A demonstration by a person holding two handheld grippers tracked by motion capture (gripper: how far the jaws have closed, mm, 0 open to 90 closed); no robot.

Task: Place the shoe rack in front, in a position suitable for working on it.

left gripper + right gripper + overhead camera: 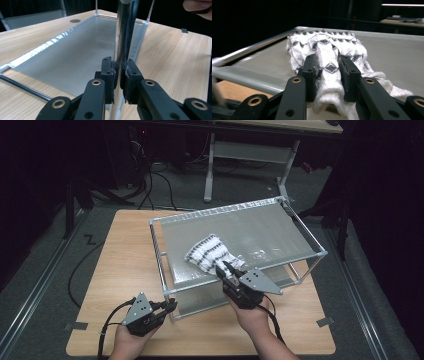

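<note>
light: dim, dark surround | glare: shelf (260, 227) sheen | blur: slight, close claws soft

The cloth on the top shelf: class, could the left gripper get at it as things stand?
Probably not yet. The left gripper is clamped on the rack's front corner post, steadying it, and the right gripper already grips the cloth. The shelf top is otherwise open.

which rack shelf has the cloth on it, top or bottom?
The top shelf: the black-and-white patterned cloth lies near its front edge, gripped by the right gripper. The bottom shelf is bare.
</note>
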